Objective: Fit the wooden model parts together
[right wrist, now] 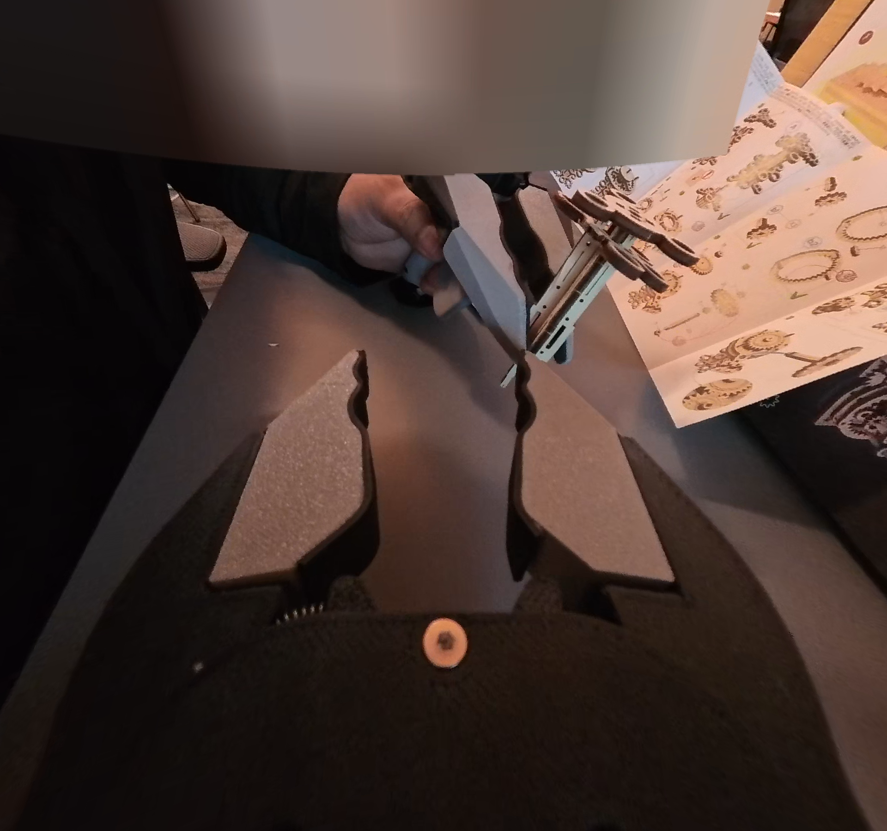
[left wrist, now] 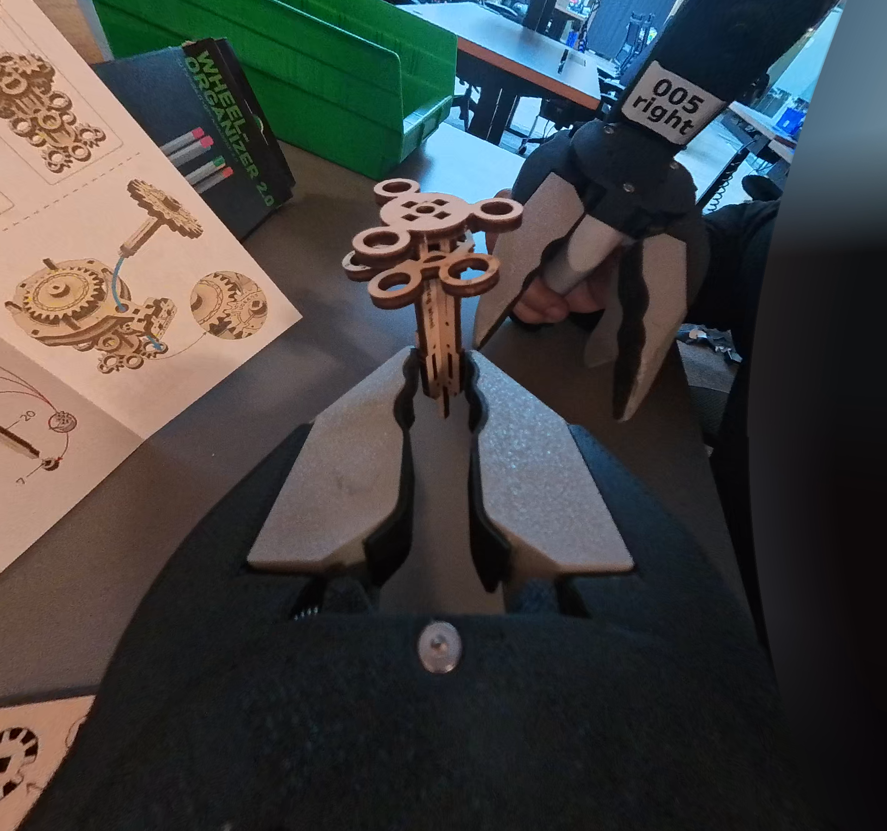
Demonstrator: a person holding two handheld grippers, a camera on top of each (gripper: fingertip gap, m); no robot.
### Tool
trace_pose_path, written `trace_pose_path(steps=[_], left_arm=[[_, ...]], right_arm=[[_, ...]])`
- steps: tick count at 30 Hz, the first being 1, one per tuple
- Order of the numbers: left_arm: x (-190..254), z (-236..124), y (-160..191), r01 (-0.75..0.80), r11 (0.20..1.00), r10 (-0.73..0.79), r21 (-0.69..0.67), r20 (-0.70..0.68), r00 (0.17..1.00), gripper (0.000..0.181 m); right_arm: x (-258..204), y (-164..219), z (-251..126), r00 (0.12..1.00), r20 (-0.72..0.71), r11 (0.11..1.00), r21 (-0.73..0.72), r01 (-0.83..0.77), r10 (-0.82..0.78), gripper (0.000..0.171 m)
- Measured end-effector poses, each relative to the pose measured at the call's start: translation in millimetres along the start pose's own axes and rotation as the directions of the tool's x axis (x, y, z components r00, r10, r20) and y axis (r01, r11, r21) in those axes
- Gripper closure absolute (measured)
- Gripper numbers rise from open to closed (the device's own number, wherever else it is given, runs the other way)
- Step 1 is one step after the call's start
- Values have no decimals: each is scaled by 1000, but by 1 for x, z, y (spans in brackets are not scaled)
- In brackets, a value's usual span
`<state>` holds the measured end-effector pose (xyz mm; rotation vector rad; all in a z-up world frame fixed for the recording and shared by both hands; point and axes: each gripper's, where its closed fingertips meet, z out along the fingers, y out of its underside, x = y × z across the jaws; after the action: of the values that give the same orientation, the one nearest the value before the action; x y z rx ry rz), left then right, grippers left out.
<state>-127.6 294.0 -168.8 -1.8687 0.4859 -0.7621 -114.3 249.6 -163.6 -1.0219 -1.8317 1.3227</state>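
My left gripper (left wrist: 439, 371) is shut on the lower end of a wooden model part (left wrist: 434, 251). The part is a pale slotted shaft that stands upright and carries stacked brown plates with round rings on top. In the right wrist view the same part (right wrist: 576, 279) leans to the upper right, held by the left gripper (right wrist: 545, 352). My right gripper (right wrist: 441, 361) is open and empty above the grey table (right wrist: 288, 328). In the left wrist view the right gripper (left wrist: 552, 378) points down just to the right of the part, without touching it.
An instruction sheet with gear drawings (left wrist: 96, 231) lies to the left and also shows in the right wrist view (right wrist: 768, 279). A dark box (left wrist: 230, 126) and green bins (left wrist: 288, 39) stand behind it. A cut wooden sheet (left wrist: 29, 750) lies at the near left. A person's hand (right wrist: 384, 231) holds the left gripper's handle.
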Motion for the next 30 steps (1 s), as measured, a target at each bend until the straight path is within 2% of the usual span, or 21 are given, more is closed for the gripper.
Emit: trace_pose_path(steps=[30], left_arm=[[-3,-1,-2,-19,1000,19,8,18,1000,166]], right_arm=[[2,1,0,1000,-4,1000,-2,-3,3,113]])
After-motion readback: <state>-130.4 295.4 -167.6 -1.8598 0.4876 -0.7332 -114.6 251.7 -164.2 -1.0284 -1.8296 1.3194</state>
